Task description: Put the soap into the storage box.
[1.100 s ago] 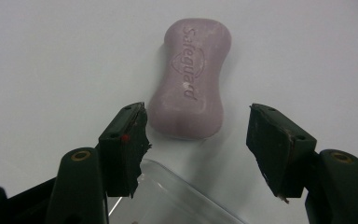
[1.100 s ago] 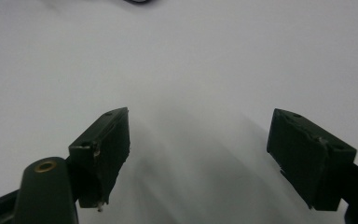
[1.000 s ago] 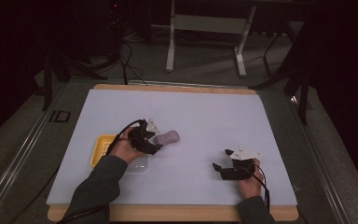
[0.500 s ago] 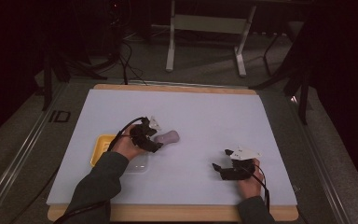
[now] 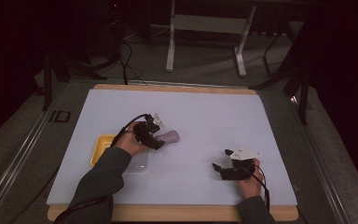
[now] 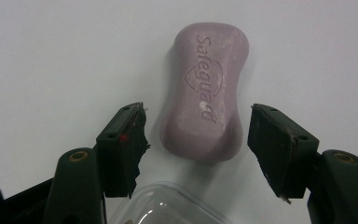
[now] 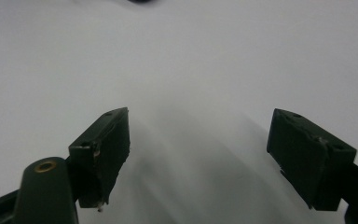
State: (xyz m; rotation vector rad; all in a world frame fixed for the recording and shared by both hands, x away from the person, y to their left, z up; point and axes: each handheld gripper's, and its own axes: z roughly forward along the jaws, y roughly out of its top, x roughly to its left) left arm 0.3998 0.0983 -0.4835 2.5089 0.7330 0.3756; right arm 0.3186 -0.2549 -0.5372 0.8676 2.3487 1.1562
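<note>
**Lining up on the soap bar**

My left gripper (image 6: 198, 140) is spread wide with its jaws either side of the near end of the lilac Safeguard soap bar (image 6: 206, 91), touching nothing yet. The bar lies flat on the white table (image 5: 205, 112), just right of the yellow soap dish (image 5: 101, 144).

If I close this near the rounded end, the smooth bar may squirt away.

The left gripper view shows a clear plastic lid (image 6: 168, 207) under my jaws. My right gripper (image 7: 198, 158) idles at the near right, wide open and empty.
</note>
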